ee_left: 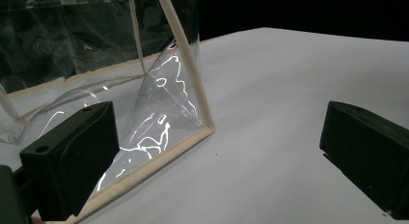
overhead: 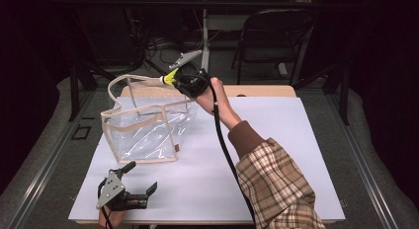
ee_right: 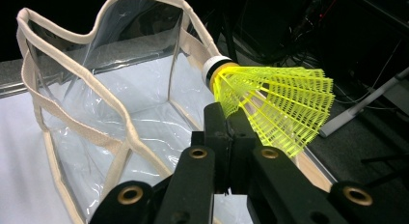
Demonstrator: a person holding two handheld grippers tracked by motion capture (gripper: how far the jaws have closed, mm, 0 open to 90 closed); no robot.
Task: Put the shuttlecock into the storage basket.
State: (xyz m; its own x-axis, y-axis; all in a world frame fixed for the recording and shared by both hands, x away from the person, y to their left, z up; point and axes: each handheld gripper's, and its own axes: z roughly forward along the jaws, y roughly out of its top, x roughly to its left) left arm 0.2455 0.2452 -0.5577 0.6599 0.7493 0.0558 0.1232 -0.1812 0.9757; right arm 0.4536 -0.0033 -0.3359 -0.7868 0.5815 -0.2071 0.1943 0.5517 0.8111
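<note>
Currently right gripper [ee_right: 230, 122] clamped on yellow shuttlecock [ee_right: 275, 103] skirt, cork end aimed at clear tote bag [overhead: 146, 130] mouth just ahead, ready for drop. Left gripper [overhead: 141, 182] released, jaws wide, parked on worktop [overhead: 276, 155], bag's corner just ahead.

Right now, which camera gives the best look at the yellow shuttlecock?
The right gripper view: the shuttlecock is close, its yellow skirt pinched in the right gripper, white cork toward the clear bag. In the high view it is a small yellow speck.
</note>
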